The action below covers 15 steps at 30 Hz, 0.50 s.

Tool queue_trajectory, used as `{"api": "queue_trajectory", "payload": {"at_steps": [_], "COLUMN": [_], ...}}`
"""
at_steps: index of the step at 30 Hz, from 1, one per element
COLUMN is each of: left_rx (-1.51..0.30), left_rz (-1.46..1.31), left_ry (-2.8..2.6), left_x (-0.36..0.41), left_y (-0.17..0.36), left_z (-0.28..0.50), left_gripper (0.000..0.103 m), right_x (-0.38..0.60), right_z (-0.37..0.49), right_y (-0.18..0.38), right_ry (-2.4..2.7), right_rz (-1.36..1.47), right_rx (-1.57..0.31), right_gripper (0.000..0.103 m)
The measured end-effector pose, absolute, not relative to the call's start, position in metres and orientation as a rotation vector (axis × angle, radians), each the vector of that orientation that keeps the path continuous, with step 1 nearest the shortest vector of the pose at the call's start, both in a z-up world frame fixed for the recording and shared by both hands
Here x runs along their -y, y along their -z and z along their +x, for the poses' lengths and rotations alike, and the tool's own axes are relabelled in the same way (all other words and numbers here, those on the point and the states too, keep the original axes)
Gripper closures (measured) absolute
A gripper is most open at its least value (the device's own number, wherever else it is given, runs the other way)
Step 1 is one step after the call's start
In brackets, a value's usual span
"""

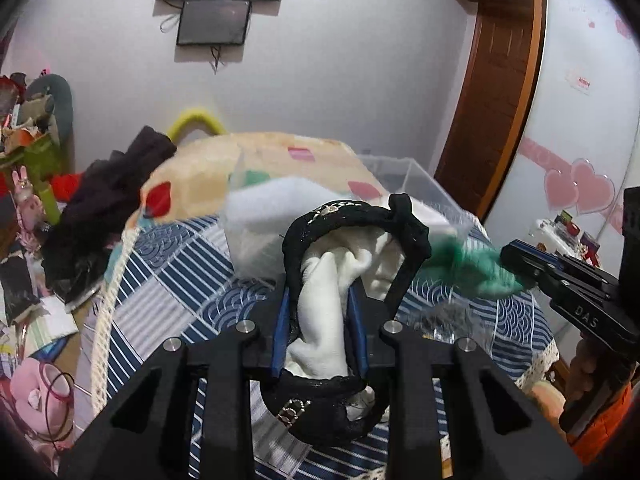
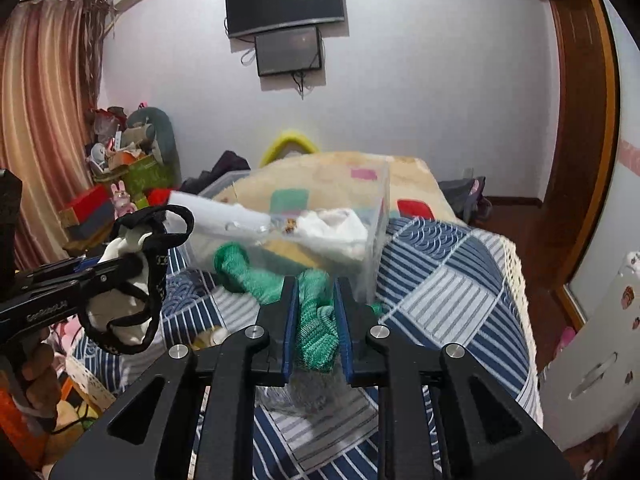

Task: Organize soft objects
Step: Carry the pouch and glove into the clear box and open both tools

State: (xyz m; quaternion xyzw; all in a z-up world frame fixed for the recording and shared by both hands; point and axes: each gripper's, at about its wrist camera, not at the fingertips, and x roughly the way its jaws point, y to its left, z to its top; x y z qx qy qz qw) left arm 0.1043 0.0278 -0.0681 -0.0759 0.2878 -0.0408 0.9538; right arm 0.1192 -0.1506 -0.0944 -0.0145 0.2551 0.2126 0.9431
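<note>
My left gripper [image 1: 320,320] pinches one soft white cloth with black lace trim [image 1: 324,300], my right gripper [image 2: 316,320] pinches one green knitted piece [image 2: 316,320], both above the striped blue bedcover [image 2: 432,280], near one clear plastic box [image 2: 376,240].

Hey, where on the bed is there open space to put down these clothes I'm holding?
Bare blue patchwork bedspread lies right of the clear plastic box, out to the lace-trimmed edge, and on the near left between the box and the dark clothes pile. It is crowded at the box, where the left gripper and right gripper hold garments.
</note>
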Motion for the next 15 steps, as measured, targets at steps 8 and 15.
{"api": "queue_trajectory", "payload": {"at_steps": [8, 15], "left_rx": [-0.505, -0.516], "left_rz": [-0.147, -0.166], "left_ry": [0.062, 0.025], "left_x": [-0.036, -0.048], "left_y": [0.043, 0.047], "left_z": [0.111, 0.110], "left_gripper": [0.077, 0.077], "right_x": [0.144, 0.137], "right_z": [0.122, 0.128], "right_y": [0.073, 0.108], "right_ry": [-0.442, -0.478], "right_rz": [-0.039, -0.064], "right_rx": [-0.447, -0.592], "right_gripper": [0.093, 0.065]}}
